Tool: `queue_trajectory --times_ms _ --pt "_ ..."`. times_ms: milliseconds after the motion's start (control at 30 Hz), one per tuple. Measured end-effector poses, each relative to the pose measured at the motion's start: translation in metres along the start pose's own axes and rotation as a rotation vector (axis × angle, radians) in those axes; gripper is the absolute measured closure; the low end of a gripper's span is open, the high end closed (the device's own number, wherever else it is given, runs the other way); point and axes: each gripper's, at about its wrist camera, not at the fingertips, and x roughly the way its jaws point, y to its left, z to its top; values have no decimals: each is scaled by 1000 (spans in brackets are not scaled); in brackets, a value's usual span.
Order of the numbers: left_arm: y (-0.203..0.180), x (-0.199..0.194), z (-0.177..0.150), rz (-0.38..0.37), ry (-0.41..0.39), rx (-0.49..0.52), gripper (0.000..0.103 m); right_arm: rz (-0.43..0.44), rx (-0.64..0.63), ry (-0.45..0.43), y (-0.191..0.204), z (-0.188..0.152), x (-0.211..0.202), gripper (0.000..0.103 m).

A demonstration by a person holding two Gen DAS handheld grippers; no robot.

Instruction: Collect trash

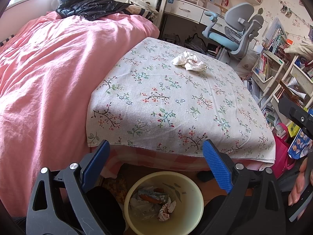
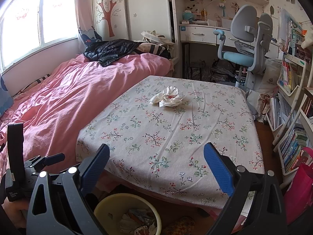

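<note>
Left wrist view: left claw [image 1: 156,166] spread wide, holding nothing, above yellow bin [image 1: 197,193] containing wrappers; print unreadable. Crumpled tissue [image 1: 188,61] lies on the floral desk [image 1: 166,107], far side. Right claw [image 2: 156,166] likewise wide apart, empty. Device label at lower left too blurred to read.

Between the blue-padded, black-framed jaws of the left gripper [image 1: 156,168] sits a pale yellow bin [image 1: 197,199] of white and orange scraps. Beyond the tips, a grey cloth [image 1: 176,105] sprigged with red, blue and green flowers carries a white crumpled tissue [image 1: 188,61]. Left of them spreads a pink duvet [image 1: 49,74]; beyond it lies a black jacket [image 1: 92,7].
</note>
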Motion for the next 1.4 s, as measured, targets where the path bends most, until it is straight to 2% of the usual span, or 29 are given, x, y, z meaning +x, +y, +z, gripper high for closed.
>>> queue_trajectory --times_ms 633,800,1000,1167,1333,1400 --pt "0 3 5 -17 1 -11 11 18 6 8 1 0 3 10" --pt "3 3 32 -20 -32 -22 11 30 49 33 -11 5 19 10" --pt "-7 29 75 -12 -40 13 11 19 141 47 -42 17 47 10" --pt "-24 69 121 -5 -48 74 11 38 196 69 -63 26 68 10" --pt "-32 122 164 4 -39 65 11 73 250 121 -78 24 81 10" --pt "-36 146 178 5 -23 63 11 77 228 136 -75 25 85 10"
